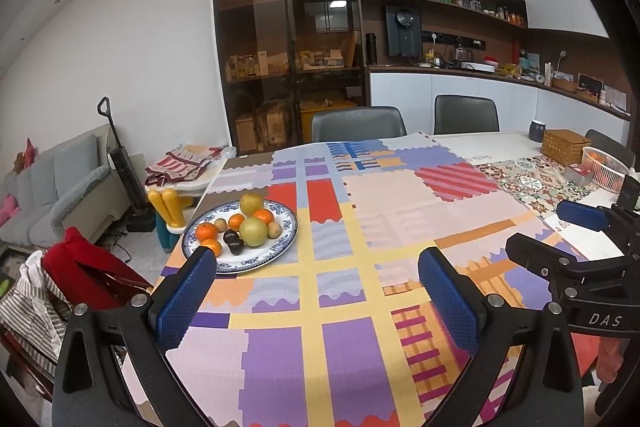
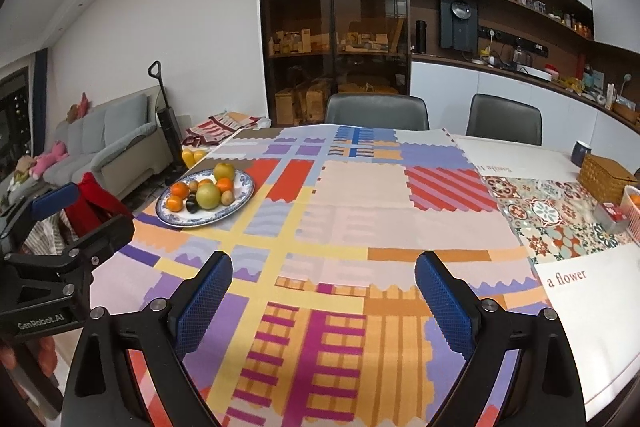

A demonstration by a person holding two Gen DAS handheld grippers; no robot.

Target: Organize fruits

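My left gripper (image 1: 316, 291) stands with jaws spread wide and nothing between the blue pads; my right gripper (image 2: 324, 291) is likewise spread and empty. Both hover over the patchwork tablecloth (image 2: 360, 211), apart from the fruit. The blue-rimmed plate (image 1: 288, 227) lies at about eleven o'clock from the left gripper, just past its left finger (image 1: 188, 291), and at about ten o'clock, well apart, from the right. On the plate: two large green fruits, the nearer (image 1: 253, 231) central, several oranges (image 1: 206, 231), small brown fruits and a dark one (image 1: 233, 242). A pink mesh basket (image 1: 604, 169) with orange fruit sits at two o'clock, far edge. Judgement: the left hand is nearer the plate; the round fruits impose no grip axis
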